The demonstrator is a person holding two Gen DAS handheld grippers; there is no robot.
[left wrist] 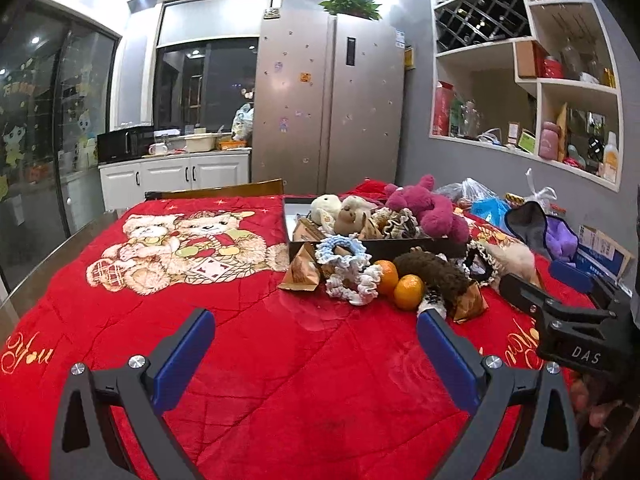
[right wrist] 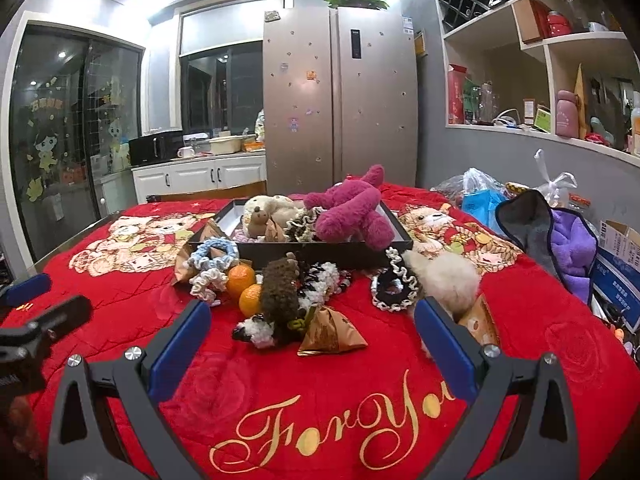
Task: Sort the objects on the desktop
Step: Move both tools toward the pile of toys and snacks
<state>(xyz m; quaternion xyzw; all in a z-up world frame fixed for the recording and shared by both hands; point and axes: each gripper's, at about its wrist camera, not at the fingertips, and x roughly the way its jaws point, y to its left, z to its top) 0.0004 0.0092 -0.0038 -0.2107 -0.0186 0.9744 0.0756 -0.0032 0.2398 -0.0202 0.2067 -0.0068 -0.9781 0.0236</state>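
I am facing a kitchen-dining room: a tall fridge (right wrist: 340, 96) is standing at the back, white cabinets (right wrist: 200, 178) are running to its left, and open shelves (right wrist: 540, 60) are filling the wall on my right. In front of me a counter is lying under a red blanket (right wrist: 320, 400) printed with bears and gold lettering.

At the far middle of the blanket a black tray (right wrist: 320, 250) is sitting, already holding a pink plush toy (right wrist: 352, 208) and some smaller soft toys. The loose pile I am sorting is lying just in front of the tray: a brown fuzzy toy (right wrist: 280, 292) with its long axis running away from me, two oranges (right wrist: 244, 288) touching its left side, a blue-and-white scrunchie (right wrist: 212, 256) beyond them, a gold snack packet (right wrist: 330, 332) nearest to me, and a black-and-white scrunchie (right wrist: 390, 284) beside a cream furry toy (right wrist: 444, 276) off to the right.

My right gripper (right wrist: 312, 344) is hovering with its fingers wide apart and nothing between them, and the packet and brown toy are lying straight ahead of it, close. My left gripper (left wrist: 316, 344) is likewise spread and empty, with the pile ahead and to its right, further off. I am judging the right one the nearer for the first pick.
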